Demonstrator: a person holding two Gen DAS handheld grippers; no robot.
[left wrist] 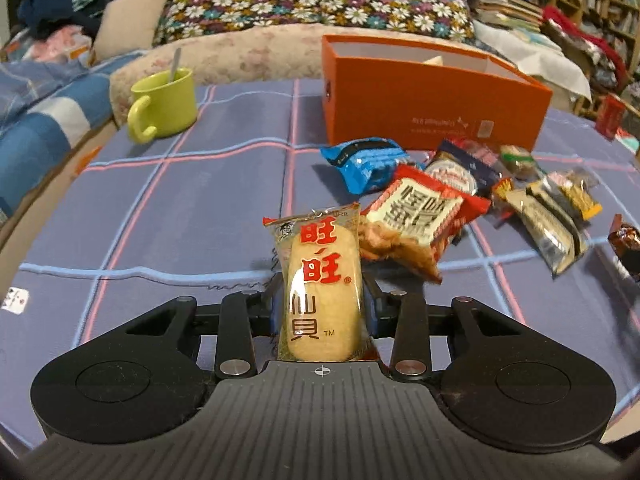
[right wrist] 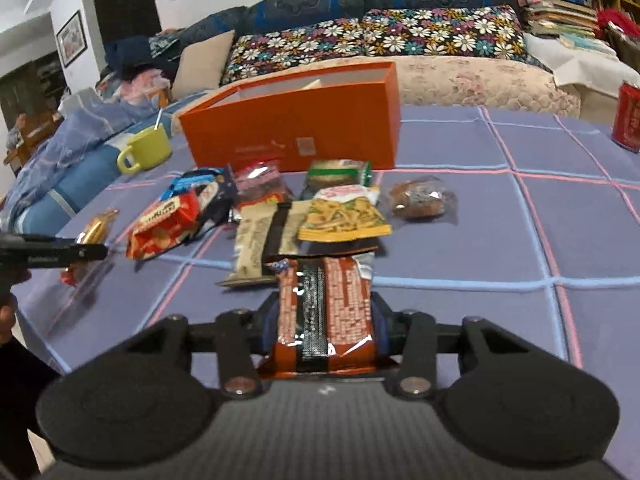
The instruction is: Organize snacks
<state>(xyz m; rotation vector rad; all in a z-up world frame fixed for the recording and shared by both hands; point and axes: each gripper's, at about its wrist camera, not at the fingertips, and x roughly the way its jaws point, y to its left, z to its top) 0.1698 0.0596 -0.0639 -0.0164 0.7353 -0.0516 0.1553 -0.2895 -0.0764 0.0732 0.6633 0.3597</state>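
My left gripper (left wrist: 322, 300) is shut on a clear rice cracker packet (left wrist: 320, 276) with red characters, which stands upright between the pads above the checked tablecloth. My right gripper (right wrist: 326, 316) is shut on a brown and orange snack packet (right wrist: 326, 300) with a black strip. An open orange box (left wrist: 432, 112) (right wrist: 296, 132) stands at the back of the table. In front of it lie loose snacks: a blue packet (left wrist: 362, 164), a red packet (left wrist: 416, 216), a beige bar (right wrist: 264, 240), a yellow packet (right wrist: 344, 216) and a round pastry (right wrist: 420, 200). The left gripper's fingers (right wrist: 80, 251) show at the left edge of the right wrist view.
A green mug (left wrist: 164, 104) with a spoon in it stands at the table's back left. At the far right stands a red can (right wrist: 628, 120). A sofa (right wrist: 460, 76) with flowered cushions runs behind the table. A hand (right wrist: 8, 312) shows at the left edge.
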